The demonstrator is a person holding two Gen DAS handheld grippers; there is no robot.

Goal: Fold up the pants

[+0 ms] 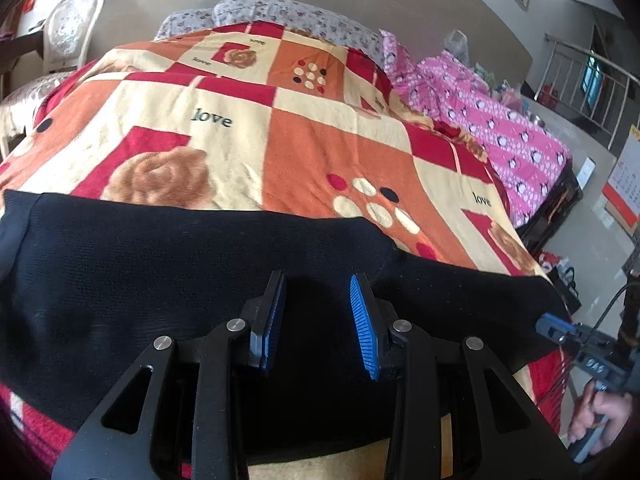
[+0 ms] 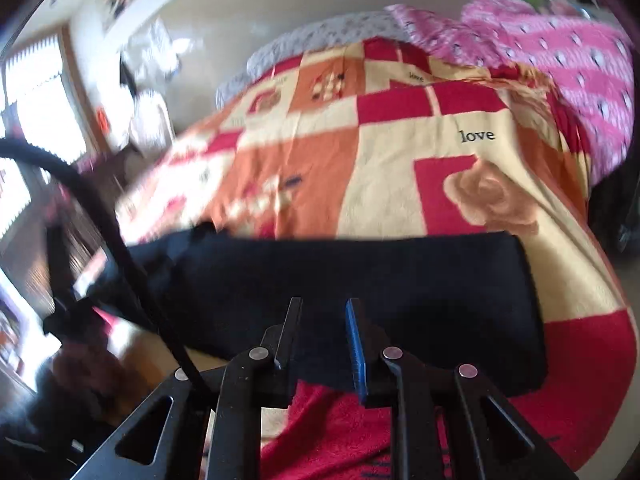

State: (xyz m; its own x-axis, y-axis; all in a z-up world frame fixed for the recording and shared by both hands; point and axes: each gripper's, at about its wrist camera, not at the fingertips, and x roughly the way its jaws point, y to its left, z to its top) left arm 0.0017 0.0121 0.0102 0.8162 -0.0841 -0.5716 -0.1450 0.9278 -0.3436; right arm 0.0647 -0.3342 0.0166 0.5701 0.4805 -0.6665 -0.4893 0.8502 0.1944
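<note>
Pants: black, lying flat across the near edge of the bed, on a patchwork blanket in red, orange and cream with roses and "love" print. Pink patterned bedding sits bunched along the bed's far right side, floral pillows at the head against a plain wall. White chair at far left, metal railing at far right.

Left tool points down over the pants, blue pads parted with a clear gap, nothing between them.

Right tool also angles down at the pants' near edge, gap narrower, nothing gripped; its view is motion-blurred. In the left view it sits at the right edge beside the pants' end, a hand on its grip.
</note>
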